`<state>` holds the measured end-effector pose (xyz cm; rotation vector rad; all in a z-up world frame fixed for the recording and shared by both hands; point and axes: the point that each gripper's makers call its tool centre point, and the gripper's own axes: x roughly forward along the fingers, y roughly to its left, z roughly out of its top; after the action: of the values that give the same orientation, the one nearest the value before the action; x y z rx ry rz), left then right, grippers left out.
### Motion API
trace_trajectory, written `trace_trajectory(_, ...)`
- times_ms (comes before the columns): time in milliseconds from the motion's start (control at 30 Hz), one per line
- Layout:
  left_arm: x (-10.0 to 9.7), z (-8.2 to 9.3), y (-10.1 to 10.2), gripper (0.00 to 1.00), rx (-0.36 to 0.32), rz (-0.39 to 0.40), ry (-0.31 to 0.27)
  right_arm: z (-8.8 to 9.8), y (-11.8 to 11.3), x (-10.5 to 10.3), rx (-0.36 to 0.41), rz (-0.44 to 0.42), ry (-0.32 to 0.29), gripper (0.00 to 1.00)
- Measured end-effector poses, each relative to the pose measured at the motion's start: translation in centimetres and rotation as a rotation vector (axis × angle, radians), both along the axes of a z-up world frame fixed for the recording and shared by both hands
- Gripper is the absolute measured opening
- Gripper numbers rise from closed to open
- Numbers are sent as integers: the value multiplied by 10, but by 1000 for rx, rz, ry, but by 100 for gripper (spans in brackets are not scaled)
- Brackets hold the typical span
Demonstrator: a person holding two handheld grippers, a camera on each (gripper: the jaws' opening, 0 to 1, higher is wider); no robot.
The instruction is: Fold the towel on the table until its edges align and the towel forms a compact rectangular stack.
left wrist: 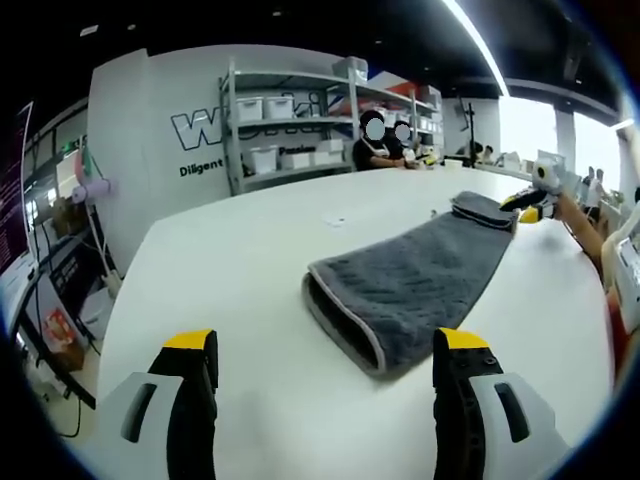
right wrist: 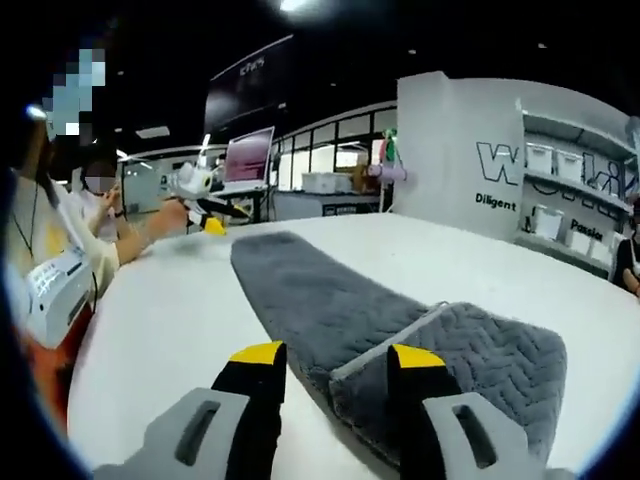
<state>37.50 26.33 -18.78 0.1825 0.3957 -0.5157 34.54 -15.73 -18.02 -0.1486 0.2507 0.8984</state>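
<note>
On the white tabletop (left wrist: 240, 250), seen from my left claw (left wrist: 325, 365), the grey towel (left wrist: 410, 280) lies as a long strip running from near me toward the far right. Its near end is doubled over into a soft rolled fold with a pale trimmed edge, and its far end is turned back on itself in a small flap. My left claw hangs above the bare tabletop just short of that near fold, its yellow-tipped jaws spread wide and holding nothing. At the far right end of the towel my right claw (left wrist: 528, 206) comes into this view, close to the flap; whether it touches the cloth I cannot tell from here.

In the right gripper view, the towel (right wrist: 330, 300) stretches away toward the far left, with its folded-back part showing a wavy stitched surface at the near right. My right claw (right wrist: 328, 356) has its jaws spread, straddling the pale edge of that fold without pinching it.

Beyond the tabletop stand white shelves (left wrist: 300, 130) with storage boxes against a lettered wall, and people sit at the far edge (left wrist: 385, 145). A monitor (right wrist: 248, 155) glows at the back in the right gripper view.
</note>
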Motion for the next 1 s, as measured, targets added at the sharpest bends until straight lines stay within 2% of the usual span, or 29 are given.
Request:
trace_trajectory(133,0,0,-1,87,0,0,0,3,-16,9,-15,-83,-18,58)
trace_trajectory(200,0,-1,-1,87,2,0,2,2,-27,16,-54,-140,-34,71)
trace_trajectory(267,-1,-2,-2,88,3,-4,9,2,-29,17,-46,-154,-29,81)
trace_trajectory(433,-1,-4,-4,88,-1,-12,17,3,-36,20,-2,-189,4,95)
trace_trajectory(467,0,-3,-4,88,-3,-13,17,2,-38,21,-8,-201,8,98)
trace_trajectory(500,0,-3,-4,88,-4,-13,16,-2,-42,20,-52,-208,10,100)
trace_trajectory(567,0,-3,-3,88,-4,-11,15,-4,-48,24,-101,-237,-28,99)
trace_trajectory(600,0,-3,-3,88,-3,-10,16,-7,-50,24,-116,-248,-15,99)
trace_trajectory(1000,-1,-12,-8,91,-21,-20,55,4,-61,27,-86,-292,-38,99)
